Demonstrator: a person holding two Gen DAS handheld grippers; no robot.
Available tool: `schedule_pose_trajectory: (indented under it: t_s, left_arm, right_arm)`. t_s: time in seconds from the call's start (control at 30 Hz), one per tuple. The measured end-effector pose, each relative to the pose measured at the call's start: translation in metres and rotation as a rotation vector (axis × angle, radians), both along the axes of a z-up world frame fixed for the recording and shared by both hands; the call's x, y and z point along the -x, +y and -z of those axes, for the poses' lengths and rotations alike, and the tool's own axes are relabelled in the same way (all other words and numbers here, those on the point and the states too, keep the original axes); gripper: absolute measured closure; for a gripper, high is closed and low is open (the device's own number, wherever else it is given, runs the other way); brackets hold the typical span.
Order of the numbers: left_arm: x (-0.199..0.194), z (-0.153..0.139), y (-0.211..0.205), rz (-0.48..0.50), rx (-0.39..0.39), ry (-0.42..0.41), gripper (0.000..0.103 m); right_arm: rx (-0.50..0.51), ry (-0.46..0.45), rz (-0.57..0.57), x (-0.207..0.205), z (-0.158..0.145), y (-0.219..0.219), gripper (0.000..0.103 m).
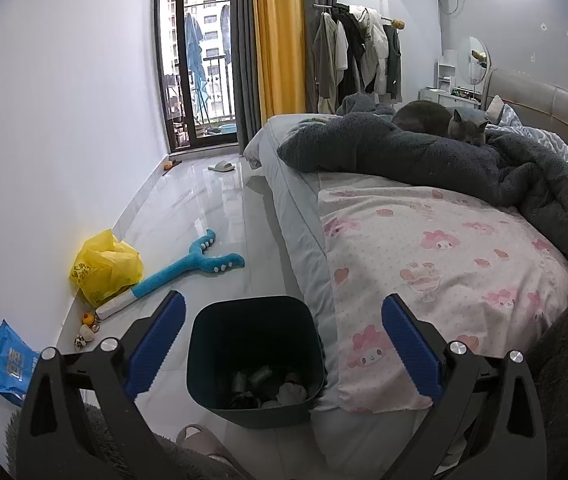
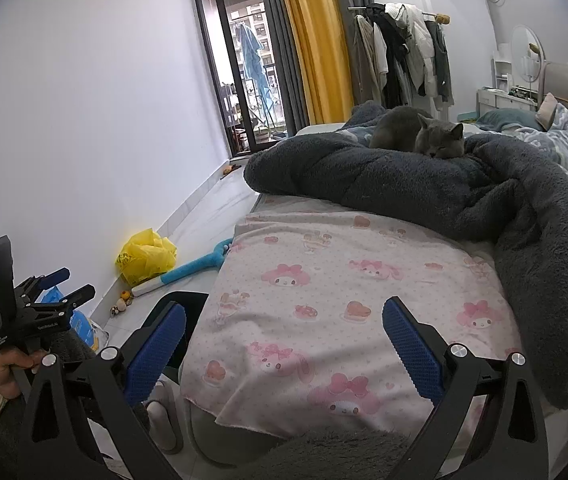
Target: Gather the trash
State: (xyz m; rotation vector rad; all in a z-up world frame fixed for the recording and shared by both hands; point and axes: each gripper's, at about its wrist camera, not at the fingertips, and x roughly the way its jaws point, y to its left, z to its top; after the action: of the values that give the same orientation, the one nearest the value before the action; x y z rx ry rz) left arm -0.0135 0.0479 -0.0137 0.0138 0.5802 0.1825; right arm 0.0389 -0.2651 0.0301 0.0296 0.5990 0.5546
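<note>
The bedroom floor holds a dark bin at the bottom middle; your left tongs and right tongs gape wide, holding nothing.

I see a dark bin standing up on the floor, right beside the bed, open on top, with some trash lying at its bottom

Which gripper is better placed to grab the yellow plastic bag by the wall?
Left gripper: open, it faces the floor with the yellow plastic bag. The right gripper, also open, points over the bed.
</note>
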Motion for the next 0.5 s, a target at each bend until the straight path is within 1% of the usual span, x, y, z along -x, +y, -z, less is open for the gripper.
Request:
schedule_pose_trajectory:
  t_s: [0.5]
  left_arm:
    - [-0.0002,-0.0005,0.0004,0.004,0.000,-0.002,0.003]
  right_arm:
    - [0.009,0.001,-0.008,-0.0012,0.0026,0.0009,0.003]
